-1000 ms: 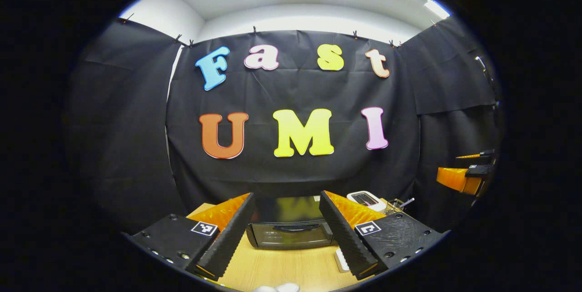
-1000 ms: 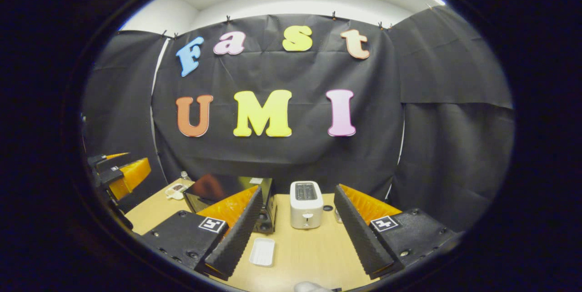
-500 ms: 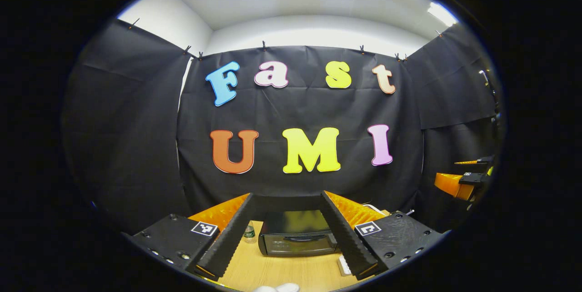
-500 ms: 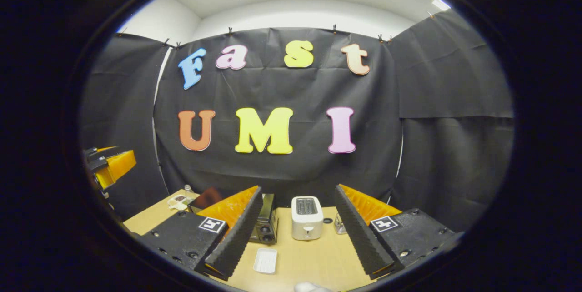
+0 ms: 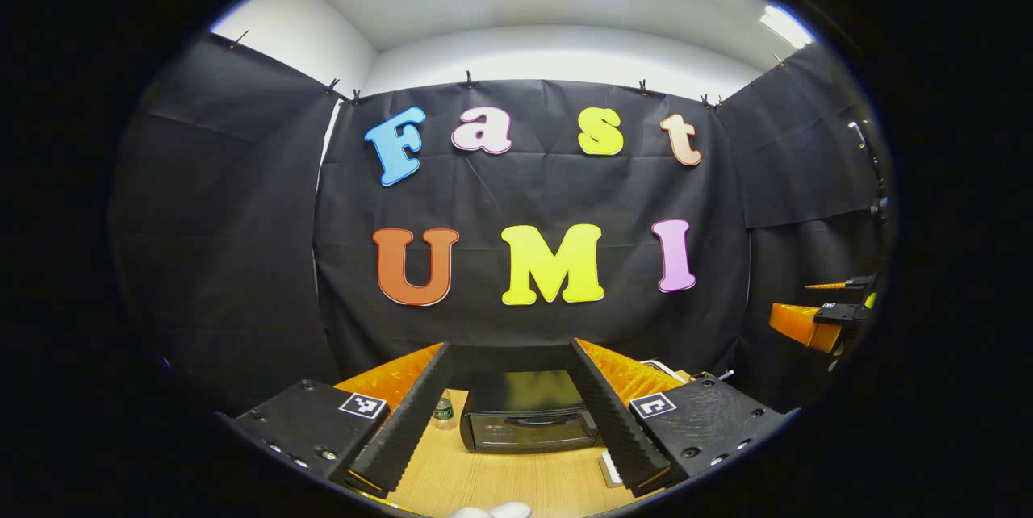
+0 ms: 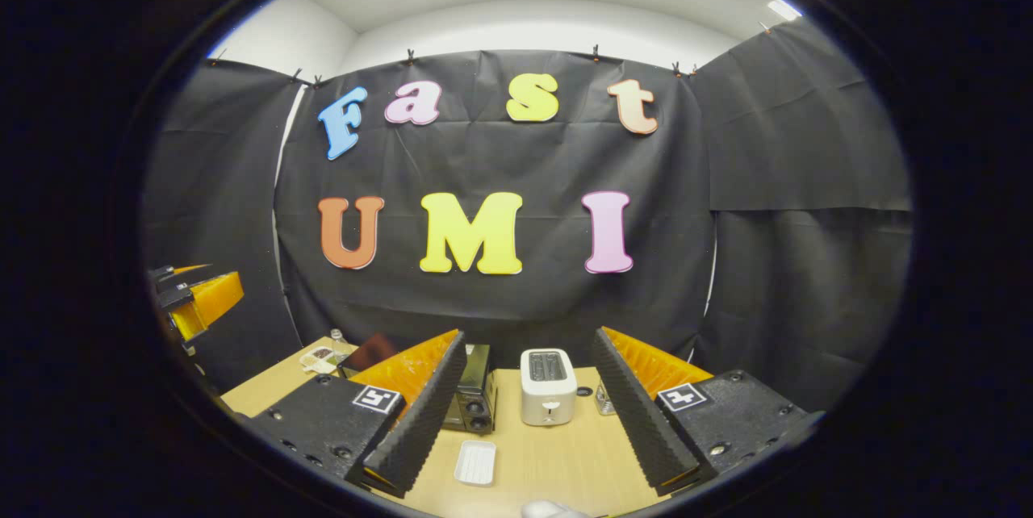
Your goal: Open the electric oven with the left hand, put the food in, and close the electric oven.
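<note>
Jaws on both grippers stand wide apart with nothing between them. The left gripper point(image 5: 507, 413) hangs above the near edge of the counter point(image 5: 500, 482) and looks straight at the oven point(image 5: 529, 419), which sits low in the centre of the left gripper view, framed between the two fingers and well apart from them. Its door is shut, dark glass with a curved bar handle point(image 5: 535, 422) across the upper part of the front. A small bottle point(image 5: 443, 413) stands just beside the oven's left side.

In the right gripper view the right gripper point(image 6: 529, 413) hovers over the counter too, with a toaster point(image 6: 548, 387) between its fingers farther back, the oven's knob end at lower centre-left, and a small white tray point(image 6: 474, 463) lying flat in front of it. A clear container point(image 6: 322, 358) sits at the far left of the counter; what it holds is too small to tell.

Opening has not begun. The oven looks heavy and rigid, so it should stay put under a pull. The handle is the place to grip: a stiff, probably smooth bar, best pinched at its middle so the door swings down evenly. The glass front wants a gentle hand.
</note>
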`<state>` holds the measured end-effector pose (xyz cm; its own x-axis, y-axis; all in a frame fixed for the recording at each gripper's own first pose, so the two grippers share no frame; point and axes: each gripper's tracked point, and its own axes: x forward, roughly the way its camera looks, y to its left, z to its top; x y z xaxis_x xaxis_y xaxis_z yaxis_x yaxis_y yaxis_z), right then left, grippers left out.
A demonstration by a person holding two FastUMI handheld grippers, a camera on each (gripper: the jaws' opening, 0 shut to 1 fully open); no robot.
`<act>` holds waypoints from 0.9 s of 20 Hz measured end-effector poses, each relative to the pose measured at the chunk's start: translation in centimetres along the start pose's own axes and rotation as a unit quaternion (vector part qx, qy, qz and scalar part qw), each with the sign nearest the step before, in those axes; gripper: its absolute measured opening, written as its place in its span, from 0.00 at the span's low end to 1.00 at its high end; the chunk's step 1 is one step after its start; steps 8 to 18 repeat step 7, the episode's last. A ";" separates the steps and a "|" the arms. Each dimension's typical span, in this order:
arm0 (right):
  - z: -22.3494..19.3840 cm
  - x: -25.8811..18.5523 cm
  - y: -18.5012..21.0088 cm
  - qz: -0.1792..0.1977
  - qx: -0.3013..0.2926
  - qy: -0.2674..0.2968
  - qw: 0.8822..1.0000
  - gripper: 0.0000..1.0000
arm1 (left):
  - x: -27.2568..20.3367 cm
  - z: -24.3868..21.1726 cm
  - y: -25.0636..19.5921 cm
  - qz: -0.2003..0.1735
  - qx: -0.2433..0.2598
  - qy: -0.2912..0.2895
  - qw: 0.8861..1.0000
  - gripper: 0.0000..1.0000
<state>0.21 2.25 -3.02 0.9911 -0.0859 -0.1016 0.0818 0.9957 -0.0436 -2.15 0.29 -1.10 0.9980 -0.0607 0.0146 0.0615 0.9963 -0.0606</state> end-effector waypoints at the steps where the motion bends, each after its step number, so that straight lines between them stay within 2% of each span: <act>1: 0.0 0.0 0.1 0.000 0.000 -0.001 1.000 1.00 | 0.0 0.0 0.0 0.001 0.001 -0.001 1.000 0.94; 18: 0.0 -0.2 0.0 -0.003 0.001 0.001 1.000 1.00 | -0.3 -0.2 0.3 0.003 -0.001 0.000 1.000 0.94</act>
